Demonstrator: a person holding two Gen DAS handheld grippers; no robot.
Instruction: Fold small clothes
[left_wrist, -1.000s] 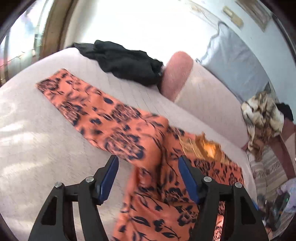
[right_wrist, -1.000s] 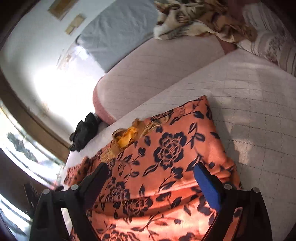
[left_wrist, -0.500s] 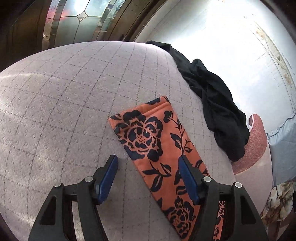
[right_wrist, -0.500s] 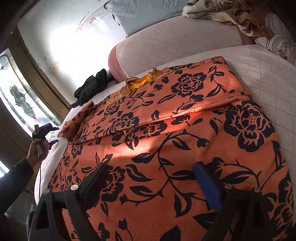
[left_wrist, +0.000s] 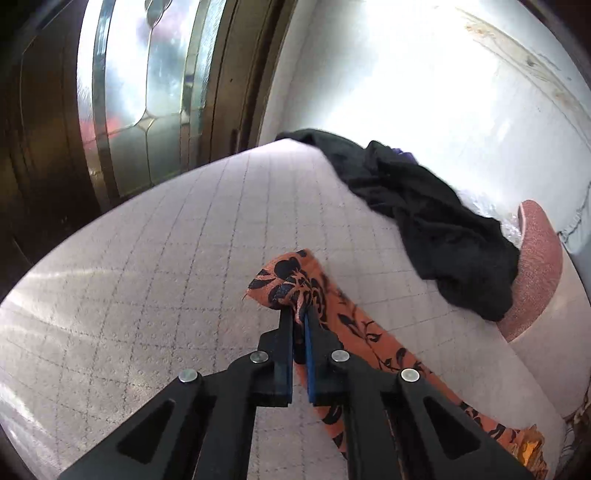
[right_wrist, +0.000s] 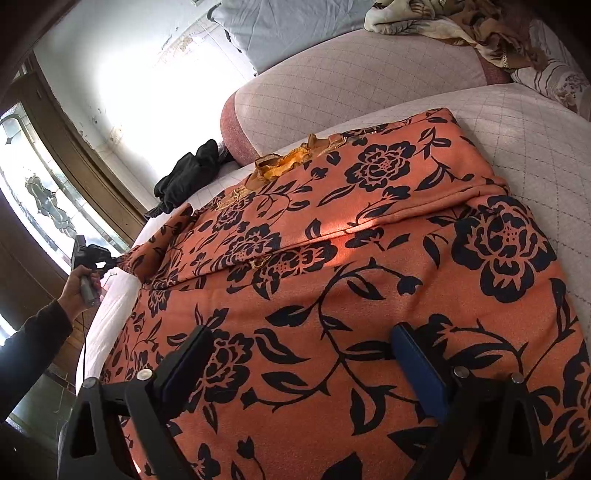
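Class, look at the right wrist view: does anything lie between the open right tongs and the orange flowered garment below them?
Nothing visible does. The right tongs hang open directly over the orange flowered garment, with only bare cloth between the fingers.

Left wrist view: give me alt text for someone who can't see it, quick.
The left gripper is shut on the bunched tip of a sleeve of the orange floral garment, which trails away to the lower right across a quilted pale cushion. A crumpled black garment lies behind it, below a bright wall, with a glazed door at left.
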